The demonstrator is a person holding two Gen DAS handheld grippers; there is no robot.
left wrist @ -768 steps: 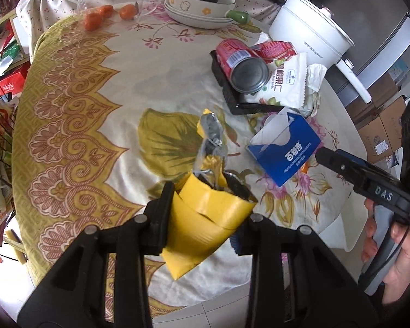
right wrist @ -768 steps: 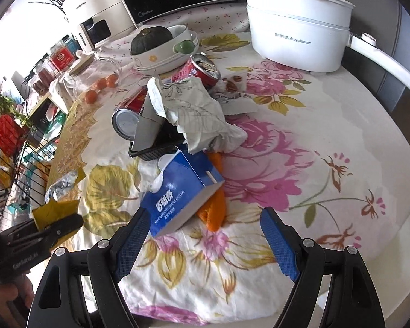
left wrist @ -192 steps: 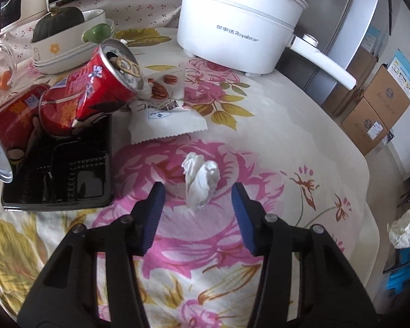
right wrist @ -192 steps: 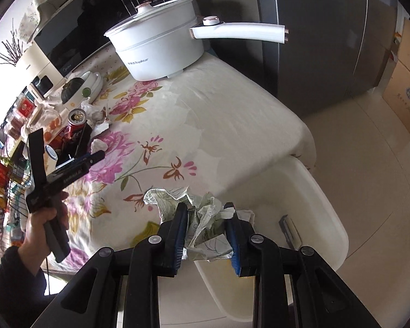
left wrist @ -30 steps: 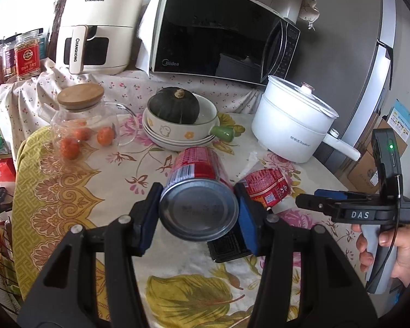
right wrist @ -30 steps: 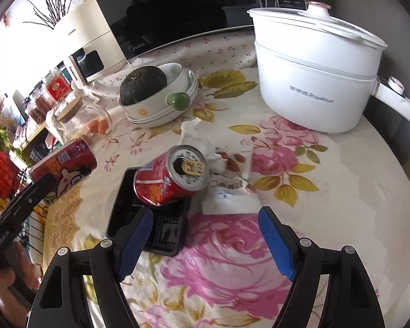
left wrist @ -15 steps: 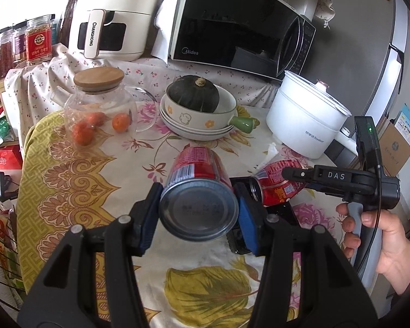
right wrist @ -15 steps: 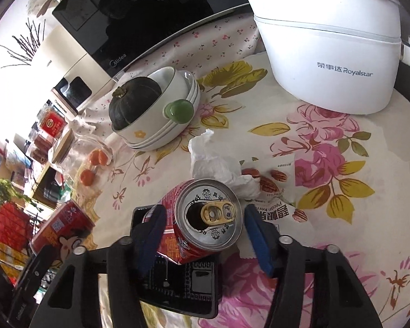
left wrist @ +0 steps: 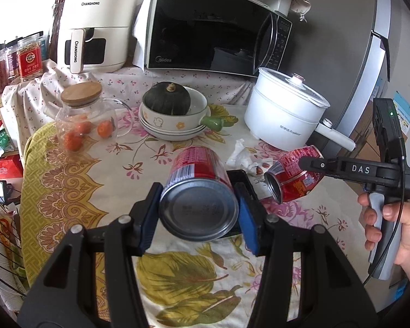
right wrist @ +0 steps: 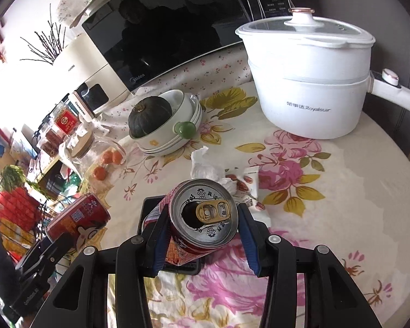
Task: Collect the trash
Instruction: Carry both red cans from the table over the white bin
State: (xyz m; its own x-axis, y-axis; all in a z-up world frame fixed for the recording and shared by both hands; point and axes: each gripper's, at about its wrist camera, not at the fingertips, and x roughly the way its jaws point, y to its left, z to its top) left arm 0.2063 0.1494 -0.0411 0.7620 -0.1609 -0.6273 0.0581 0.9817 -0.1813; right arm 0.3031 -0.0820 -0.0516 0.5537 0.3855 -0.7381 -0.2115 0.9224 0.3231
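My left gripper (left wrist: 198, 191) is shut on a red drink can (left wrist: 199, 210), held above the table with its bare bottom towards the camera. My right gripper (right wrist: 203, 213) is shut on a second red can (right wrist: 202, 218), dented, with its pull-tab top facing the camera. From the left wrist view that dented can (left wrist: 292, 177) hangs tilted at the right, with a hand (left wrist: 396, 235) on the grip. The left gripper's can (right wrist: 78, 218) shows at the lower left of the right wrist view. Below lie a black tray (right wrist: 149, 210), a crumpled tissue (right wrist: 205, 166) and a white snack wrapper (right wrist: 250, 191).
A white electric pot (right wrist: 309, 82) stands at the back right with its handle sticking out right. Stacked bowls holding a dark pumpkin (right wrist: 150, 117) and a glass jar of oranges (left wrist: 79, 120) sit at the back. Microwave (left wrist: 213, 27) and air fryer (left wrist: 95, 27) stand behind.
My right gripper closed on the dented can that lay on the black tray and raised it. The left gripper kept its can and drew back a little.
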